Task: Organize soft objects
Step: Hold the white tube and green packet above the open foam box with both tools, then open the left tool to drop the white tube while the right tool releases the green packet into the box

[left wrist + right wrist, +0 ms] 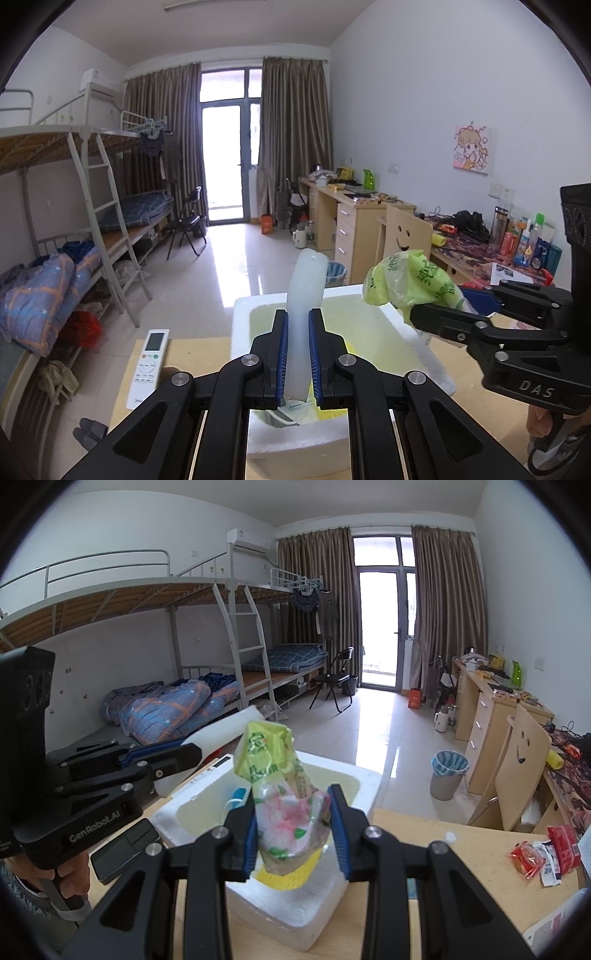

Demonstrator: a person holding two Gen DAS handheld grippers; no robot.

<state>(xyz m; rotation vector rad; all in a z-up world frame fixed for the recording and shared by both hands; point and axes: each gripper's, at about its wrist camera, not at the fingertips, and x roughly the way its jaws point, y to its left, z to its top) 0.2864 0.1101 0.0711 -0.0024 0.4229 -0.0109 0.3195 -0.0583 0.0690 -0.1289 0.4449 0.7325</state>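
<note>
My left gripper (297, 317) is shut on a white, soft foam roll (308, 280) that stands upright between its blue pads. It hangs over a white foam box (242, 310) with a yellowish inside. To its right, my right gripper (439, 302) is shut on a crumpled green-yellow plastic packet (410, 277) held above the box's right side. In the right wrist view that packet (273, 760), pink-flowered lower down, sits in the right gripper (293, 812) over the box (365, 779). The left gripper (188, 751) and its roll (229, 727) are at the left.
The box rests on a wooden table (443, 849). A white remote control (147, 365) lies left of it, a dark phone (125, 845) beside it. Red snack packets (543, 856) lie at the table's right. A smiley-backed chair (524, 760) and a bin (448, 773) stand beyond.
</note>
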